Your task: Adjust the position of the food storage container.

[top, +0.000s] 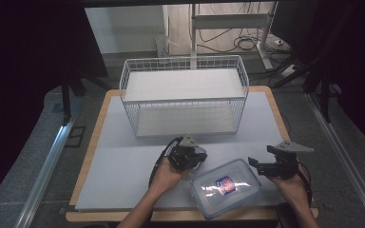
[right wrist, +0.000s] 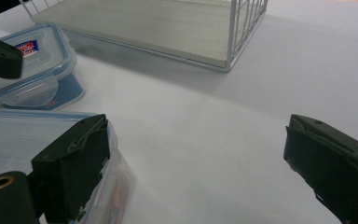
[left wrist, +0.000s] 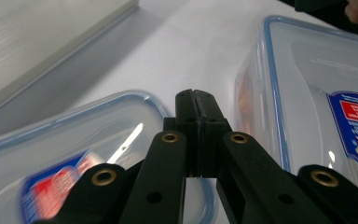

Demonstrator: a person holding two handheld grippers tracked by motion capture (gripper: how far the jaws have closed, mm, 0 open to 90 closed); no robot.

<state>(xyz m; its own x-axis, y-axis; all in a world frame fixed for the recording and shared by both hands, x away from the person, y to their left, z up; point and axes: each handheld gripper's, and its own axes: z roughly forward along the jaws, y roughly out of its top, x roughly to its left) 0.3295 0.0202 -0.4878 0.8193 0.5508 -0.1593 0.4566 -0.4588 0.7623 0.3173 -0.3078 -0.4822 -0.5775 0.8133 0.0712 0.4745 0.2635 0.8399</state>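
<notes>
Left gripper (top: 192, 157) sits over the small container (left wrist: 51, 149), just left of the large container (top: 225, 187). In the left gripper view its jaws are pressed flat together right above the near blue rim of the small lid. I see nothing between the pads. It could be pinching a latch tab underneath, but I can't confirm that from here.

Right gripper (right wrist: 196, 140) has its jaws wide apart and holds nothing. One pad rests against the corner of the large container, the other is well clear over the bare white mat (top: 123, 175). My read is that it's parked there to brace the big box or to be ready for it while the left side works.

Both boxes are clear plastic with blue-sealed snap lids, and both lids are on. They sit side by side at the near edge of the mat, in easy reach of both hands. The wire basket (top: 185, 100) stands farther back with its open front facing me. I'd guess it's the drop-off, with the small box as the first candidate.

Labels:
- Each lid carries a red-and-blue sticker.
- The big one shows a red panel with white print inside a blue border, but the text is too small and skewed to read.
- The small one is blurred.
- I can't make out a brand on either.
</notes>
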